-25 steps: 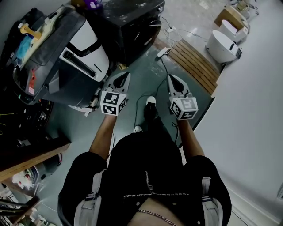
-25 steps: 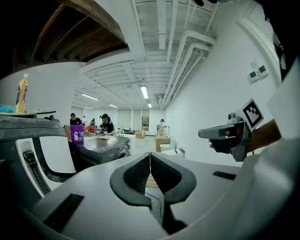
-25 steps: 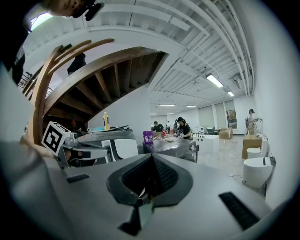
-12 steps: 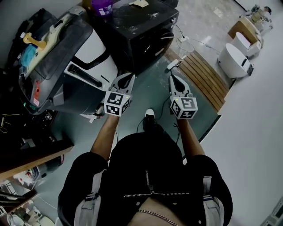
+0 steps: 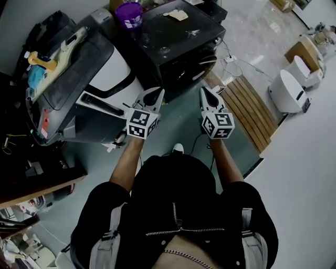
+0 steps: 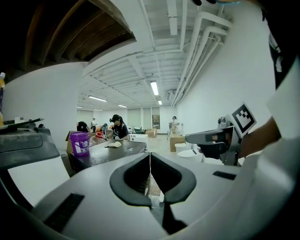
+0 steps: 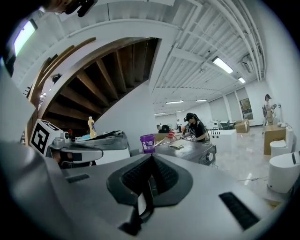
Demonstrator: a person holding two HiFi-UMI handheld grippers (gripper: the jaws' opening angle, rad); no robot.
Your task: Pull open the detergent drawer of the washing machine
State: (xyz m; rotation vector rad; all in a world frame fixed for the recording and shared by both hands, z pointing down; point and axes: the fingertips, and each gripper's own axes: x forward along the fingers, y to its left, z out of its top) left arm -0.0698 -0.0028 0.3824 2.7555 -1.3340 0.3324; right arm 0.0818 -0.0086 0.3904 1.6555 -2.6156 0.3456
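A black front-loading washing machine (image 5: 178,47) stands just ahead, with a purple bucket (image 5: 129,11) and a cloth on its top. I cannot make out its detergent drawer. My left gripper (image 5: 158,93) is held in the air short of the machine's front left corner, shut and empty. My right gripper (image 5: 203,91) hangs level with it, before the front right corner, also shut on nothing. In the left gripper view the pads meet at the left gripper (image 6: 150,158), with the machine's top (image 6: 117,151) beyond. The right gripper (image 7: 151,161) faces the machine's knob (image 7: 209,157).
A white and grey appliance (image 5: 100,68) with clutter on its lid stands at the left, close to my left gripper. A slatted wooden platform (image 5: 252,107), floor cables and white units (image 5: 287,90) lie to the right. People work at a far table (image 6: 117,129).
Both grippers have moved forward together toward the black machine, which now lies closer and lower in the head view. Both stayed shut.
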